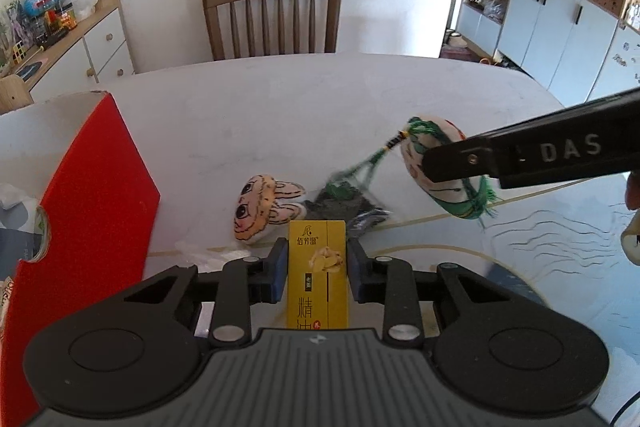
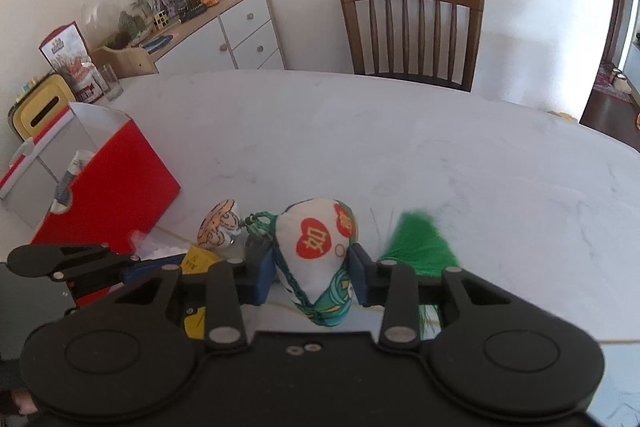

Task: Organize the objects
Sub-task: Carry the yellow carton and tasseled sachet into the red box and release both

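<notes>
My left gripper (image 1: 317,269) is shut on a small yellow carton (image 1: 318,273) with Chinese print, held above the table. It also shows in the right wrist view (image 2: 199,259). My right gripper (image 2: 314,269) is shut on a white stuffed sachet (image 2: 318,247) with red hearts, green cord and a green tassel (image 2: 420,241). In the left wrist view the right gripper (image 1: 436,167) holds the sachet (image 1: 448,187) aloft at the right. A cartoon-face plush (image 1: 260,213) lies on the table beside a dark green pouch (image 1: 344,203). A red open box (image 2: 108,187) stands at the left.
The white marble table (image 2: 400,147) has a wooden chair (image 2: 412,27) at its far side. A sideboard (image 2: 224,27) with clutter stands at the back left. A yellow container (image 2: 40,111), a glass and a printed carton stand behind the red box.
</notes>
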`<state>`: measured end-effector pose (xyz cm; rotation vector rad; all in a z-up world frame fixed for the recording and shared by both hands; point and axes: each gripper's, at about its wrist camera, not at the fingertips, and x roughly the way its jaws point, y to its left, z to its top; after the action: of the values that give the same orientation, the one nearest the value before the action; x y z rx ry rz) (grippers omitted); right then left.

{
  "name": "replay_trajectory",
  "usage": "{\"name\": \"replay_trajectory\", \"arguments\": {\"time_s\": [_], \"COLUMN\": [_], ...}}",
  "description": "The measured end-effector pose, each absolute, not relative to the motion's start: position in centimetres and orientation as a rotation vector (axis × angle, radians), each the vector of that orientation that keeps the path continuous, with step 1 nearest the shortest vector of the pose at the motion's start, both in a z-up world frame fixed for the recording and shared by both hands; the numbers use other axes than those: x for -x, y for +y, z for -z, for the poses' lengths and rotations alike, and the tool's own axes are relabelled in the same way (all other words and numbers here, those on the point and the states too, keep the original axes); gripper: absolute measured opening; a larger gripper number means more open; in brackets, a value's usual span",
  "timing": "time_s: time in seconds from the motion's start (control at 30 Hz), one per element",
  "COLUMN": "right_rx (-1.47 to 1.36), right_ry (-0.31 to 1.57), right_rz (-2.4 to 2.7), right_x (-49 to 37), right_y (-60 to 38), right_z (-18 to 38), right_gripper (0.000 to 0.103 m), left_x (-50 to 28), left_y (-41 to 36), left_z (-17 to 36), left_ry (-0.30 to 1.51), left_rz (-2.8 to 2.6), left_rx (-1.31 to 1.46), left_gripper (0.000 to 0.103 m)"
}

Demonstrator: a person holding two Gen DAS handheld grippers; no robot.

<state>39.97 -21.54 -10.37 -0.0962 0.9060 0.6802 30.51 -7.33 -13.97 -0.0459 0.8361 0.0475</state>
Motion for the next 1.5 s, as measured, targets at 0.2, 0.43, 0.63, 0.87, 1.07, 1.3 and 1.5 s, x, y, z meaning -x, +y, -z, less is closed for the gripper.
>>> {"name": "replay_trajectory", "arguments": {"time_s": [0.2, 0.43, 0.63, 0.87, 1.07, 1.3, 1.5], "right_rx": [0.079, 0.078, 0.082, 0.096, 0.131, 0.179, 0.221], "right_ry": [0.885, 0.88, 0.884, 0.877, 0.855, 0.828, 0.788], "right_rz": [-0.673, -0.673, -0.668, -0.661, -0.662, -0.674, -0.718], "right_x": [-38.0, -35.5, -33.2, -30.7, -28.9, -27.1, -25.8], "right_y": [-23.6, -25.2, -26.0, -26.0, -24.8, -21.9, -18.3], "right_z": [8.5, 6.4, 4.7, 2.6, 0.3, -1.7, -3.3], "right_gripper": [0.037, 0.037, 0.037, 0.037, 0.038, 0.038, 0.038], "left_x": [-29.2, -27.6, -25.7, -23.8, -22.3, -21.1, -20.1], "left_y": [-7.6, -7.4, -7.7, -6.7, -5.0, -1.7, 1.8], "left_z": [12.4, 10.3, 8.6, 6.6, 4.5, 2.2, 0.9], "left_ry": [0.841, 0.847, 0.844, 0.841, 0.818, 0.792, 0.779], "left_rz": [-0.021, 0.017, 0.066, 0.118, 0.133, 0.117, 0.094], "left_rx": [0.072, 0.089, 0.074, 0.093, 0.074, 0.049, 0.04], "left_gripper": [0.029, 0.03, 0.029, 0.03, 0.03, 0.03, 0.03]}}
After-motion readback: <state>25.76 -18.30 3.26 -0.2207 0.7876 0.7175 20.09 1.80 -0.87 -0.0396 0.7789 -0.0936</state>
